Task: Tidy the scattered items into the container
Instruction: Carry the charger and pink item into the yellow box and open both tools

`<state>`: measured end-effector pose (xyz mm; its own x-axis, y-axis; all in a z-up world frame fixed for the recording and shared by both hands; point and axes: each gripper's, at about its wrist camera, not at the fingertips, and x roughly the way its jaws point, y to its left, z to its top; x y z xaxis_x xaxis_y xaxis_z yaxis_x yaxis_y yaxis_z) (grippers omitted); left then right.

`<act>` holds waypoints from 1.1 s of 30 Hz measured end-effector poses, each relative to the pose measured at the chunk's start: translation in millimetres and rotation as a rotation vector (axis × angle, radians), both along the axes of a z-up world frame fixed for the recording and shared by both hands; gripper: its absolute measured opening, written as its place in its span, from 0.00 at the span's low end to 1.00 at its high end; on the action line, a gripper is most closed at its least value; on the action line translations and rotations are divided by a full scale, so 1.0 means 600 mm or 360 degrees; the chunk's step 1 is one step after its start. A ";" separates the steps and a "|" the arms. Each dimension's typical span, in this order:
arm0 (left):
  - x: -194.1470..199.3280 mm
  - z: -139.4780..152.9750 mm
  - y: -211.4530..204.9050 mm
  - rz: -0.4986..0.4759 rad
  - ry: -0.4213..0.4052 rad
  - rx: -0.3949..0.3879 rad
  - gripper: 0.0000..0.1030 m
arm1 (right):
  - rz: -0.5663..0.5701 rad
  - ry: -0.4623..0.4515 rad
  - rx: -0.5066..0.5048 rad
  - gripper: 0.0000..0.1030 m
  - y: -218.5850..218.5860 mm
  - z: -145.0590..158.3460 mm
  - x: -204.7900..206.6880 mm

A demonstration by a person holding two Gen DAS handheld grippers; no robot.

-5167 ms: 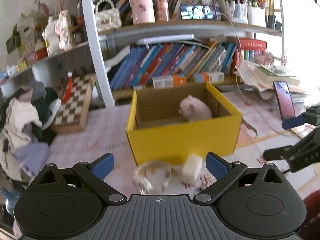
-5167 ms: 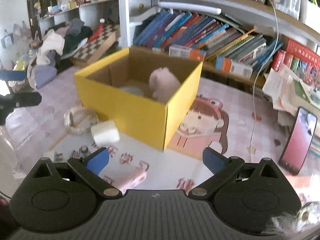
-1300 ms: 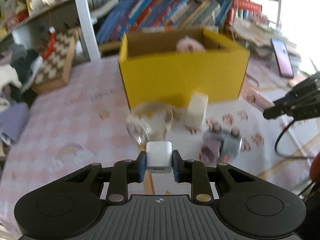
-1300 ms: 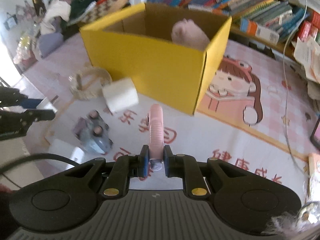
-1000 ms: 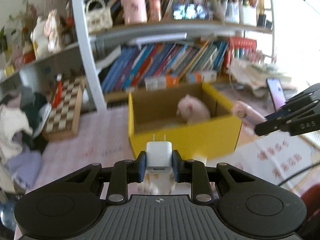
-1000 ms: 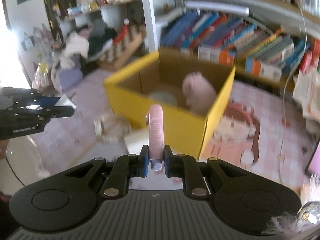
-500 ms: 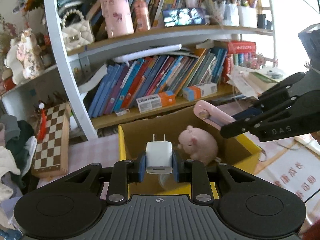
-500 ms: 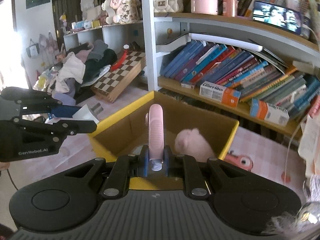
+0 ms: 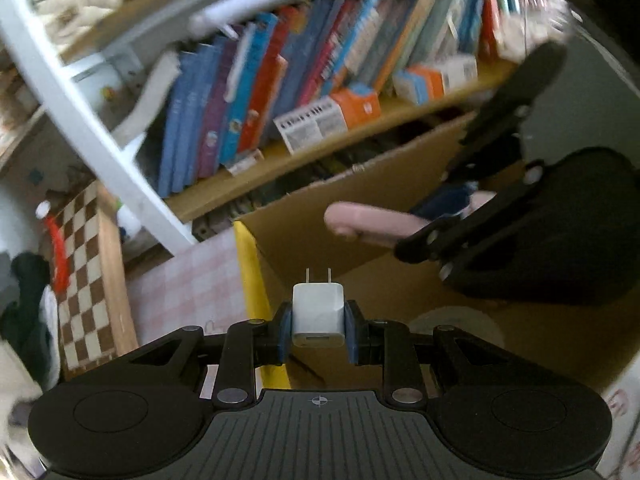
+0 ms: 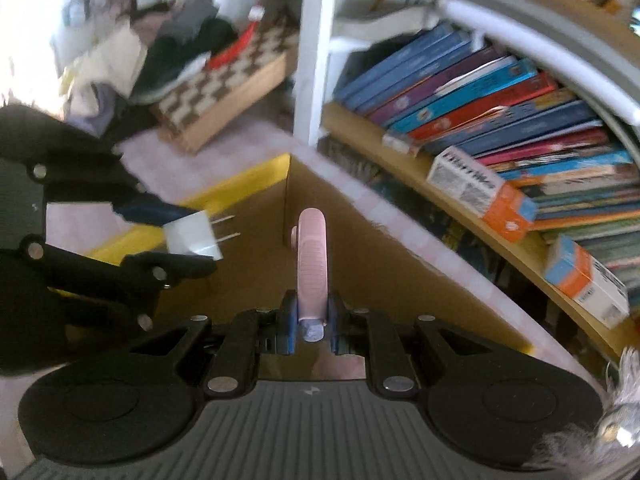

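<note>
My left gripper (image 9: 318,326) is shut on a white plug charger (image 9: 318,314), prongs forward, held over the open yellow cardboard box (image 9: 248,264). My right gripper (image 10: 312,320) is shut on a pink oblong gadget (image 10: 312,256), also held over the box (image 10: 240,176). Each gripper shows in the other's view: the right one with the pink gadget (image 9: 368,226) is at the right in the left wrist view, the left one with the charger (image 10: 192,236) is at the left in the right wrist view. A pale round item (image 9: 460,322) lies on the box floor.
A bookshelf full of books (image 9: 280,72) stands just behind the box. A wooden chessboard (image 9: 88,276) leans at the left, beside a pile of clothes (image 10: 176,48). A white shelf post (image 10: 316,48) rises behind the box's back corner.
Both grippers have moved forward and down over the box, closer together, each still holding its item. The pink plush in the box is now hidden from view.
</note>
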<state>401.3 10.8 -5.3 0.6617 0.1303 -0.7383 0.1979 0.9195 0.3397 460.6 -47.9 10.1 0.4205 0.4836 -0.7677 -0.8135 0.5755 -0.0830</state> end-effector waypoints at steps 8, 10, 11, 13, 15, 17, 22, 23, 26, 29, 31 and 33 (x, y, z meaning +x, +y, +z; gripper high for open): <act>0.035 -0.040 -0.015 -0.0069 0.0163 0.0066 0.24 | 0.0032 0.0117 -0.0195 0.14 0.027 -0.069 0.047; 0.037 -0.050 -0.019 -0.0081 0.0195 0.0088 0.24 | 0.0036 0.0130 -0.0197 0.14 0.029 -0.072 0.049; 0.034 -0.053 -0.021 -0.0089 0.0191 0.0113 0.24 | 0.0038 0.0134 -0.0197 0.14 0.030 -0.072 0.049; 0.031 -0.055 -0.023 -0.0102 0.0187 0.0136 0.24 | 0.0037 0.0137 -0.0200 0.14 0.031 -0.073 0.050; 0.029 -0.054 -0.023 -0.0104 0.0184 0.0130 0.25 | 0.0029 0.0134 -0.0198 0.14 0.034 -0.072 0.052; 0.027 -0.053 -0.023 -0.0102 0.0171 0.0122 0.30 | 0.0017 0.0127 -0.0191 0.21 0.034 -0.071 0.053; 0.006 -0.034 -0.025 -0.0117 0.0087 0.0124 0.44 | 0.0009 0.0099 -0.0156 0.38 0.023 -0.060 0.047; 0.000 -0.027 -0.025 -0.0117 0.0060 0.0116 0.47 | 0.0004 0.0093 -0.0148 0.40 0.021 -0.056 0.046; -0.017 -0.004 -0.027 -0.0117 -0.0021 0.0095 0.49 | -0.0018 0.0078 -0.0101 0.41 0.009 -0.038 0.040; -0.033 0.020 -0.029 -0.0117 -0.0102 0.0073 0.50 | -0.0040 0.0057 -0.0033 0.45 -0.008 -0.013 0.029; -0.045 0.035 -0.030 -0.0117 -0.0156 0.0058 0.50 | -0.0054 0.0035 0.0018 0.47 -0.019 0.007 0.019; -0.056 0.051 -0.031 -0.0117 -0.0210 0.0044 0.50 | -0.0063 0.0015 0.0072 0.47 -0.031 0.027 0.005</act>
<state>367.6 -8.0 25.1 0.7611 0.0968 -0.6413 0.2165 0.8942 0.3919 463.8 -66.3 26.1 0.4329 0.5009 -0.7495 -0.7906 0.6105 -0.0486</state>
